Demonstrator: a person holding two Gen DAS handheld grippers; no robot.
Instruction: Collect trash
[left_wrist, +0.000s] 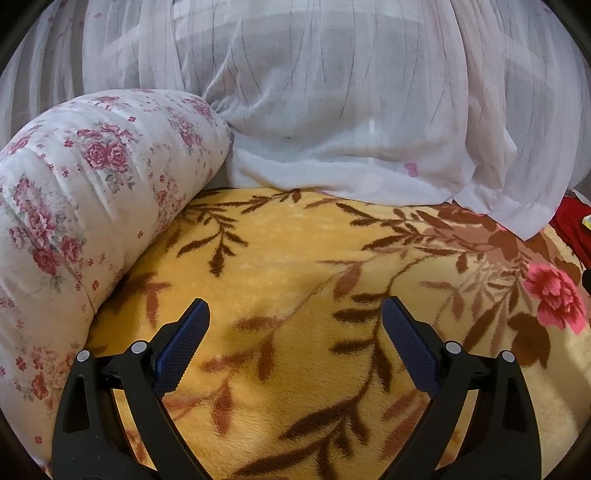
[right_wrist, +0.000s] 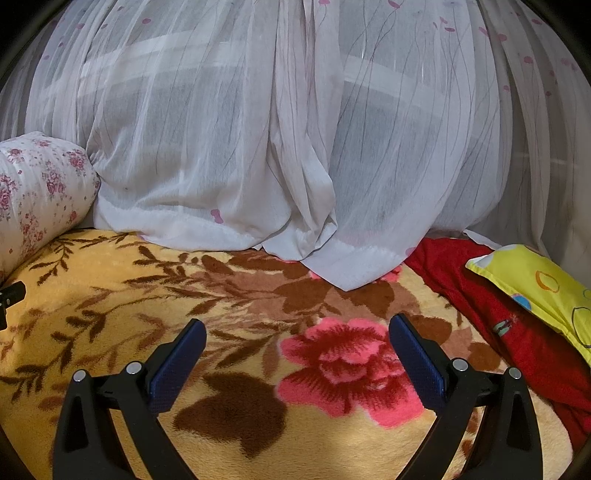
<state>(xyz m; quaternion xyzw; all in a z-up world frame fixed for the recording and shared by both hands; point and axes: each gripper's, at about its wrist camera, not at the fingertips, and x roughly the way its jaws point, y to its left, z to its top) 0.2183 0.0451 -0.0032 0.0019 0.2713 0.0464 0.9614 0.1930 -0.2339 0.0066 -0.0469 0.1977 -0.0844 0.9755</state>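
No trash shows in either view. My left gripper (left_wrist: 295, 310) is open and empty, its blue-padded fingers spread above a yellow blanket (left_wrist: 280, 251) with brown leaves. My right gripper (right_wrist: 297, 328) is open and empty too, spread above the same blanket (right_wrist: 110, 280) over a pink flower print (right_wrist: 347, 365). A black part of the left gripper shows at the left edge of the right wrist view (right_wrist: 9, 295).
A rolled floral quilt (left_wrist: 85, 206) lies at the left; it also shows in the right wrist view (right_wrist: 40, 184). A sheer white curtain (left_wrist: 351, 110) (right_wrist: 277, 147) hangs at the back and drapes onto the blanket. A red cloth (right_wrist: 517, 332) and a yellow pillow (right_wrist: 543, 291) lie at the right.
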